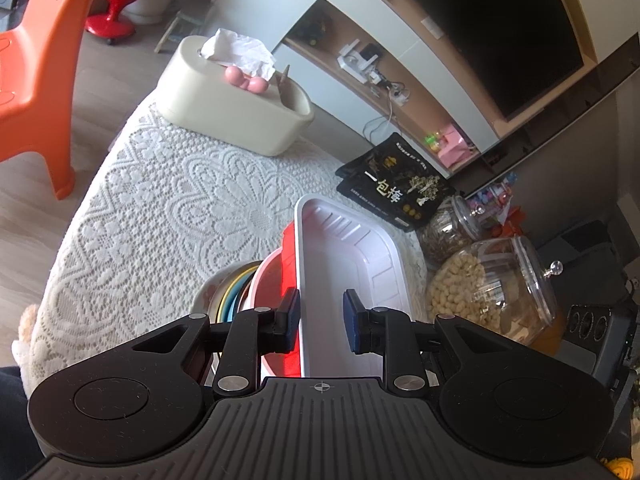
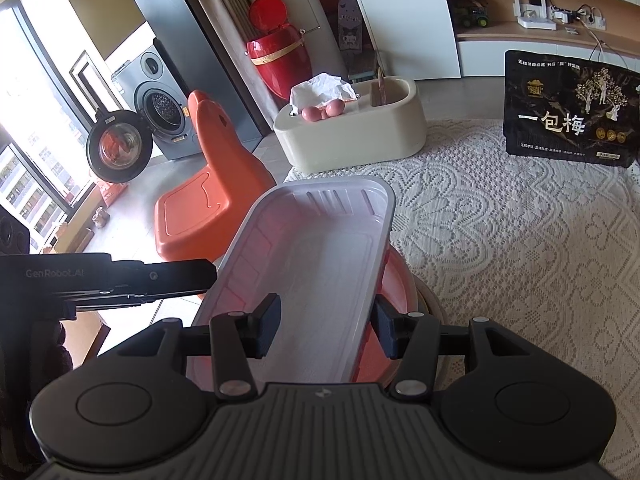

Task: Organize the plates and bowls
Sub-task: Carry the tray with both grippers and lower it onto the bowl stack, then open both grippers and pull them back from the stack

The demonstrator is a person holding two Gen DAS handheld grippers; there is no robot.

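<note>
Tray [image 1: 344,256] first: a white, shallow rectangular plastic tray sits low in the middle of both wrist views, resting in a red bowl [image 1: 280,280] whose rim shows along its side. In the left wrist view the red bowl sits on a stack of plates [image 1: 234,296] with yellow and blue-green edges peeking out at lower centre, all on a table covered by a white lace cloth [image 1: 168,208].

The left gripper [image 1: 321,320] straddles the tray's left wall, one pad outside against the red bowl, the other inside the tray; the pads stand apart, and I cannot tell whether they press on anything. The right gripper [image 2: 326,328] straddles the tray's right wall in its own view, one finger inside the tray and one outside by the red bowl [image 2: 394,300]; there is a clear gap to the inner pad, so its jaws are open around the wall. At mid left of that view the body of the left gripper [image 2: 120,276] reaches in to the tray's [image 2: 312,264] far edge.

Further out on the cloth, a cream tissue box [image 1: 236,108] stands toward the upper left of the left view, a black snack bag [image 1: 396,188] right of centre, and two clear glass jars [image 1: 492,288] at the right edge. An orange plastic chair [image 1: 36,72] stands on the floor at upper left
</note>
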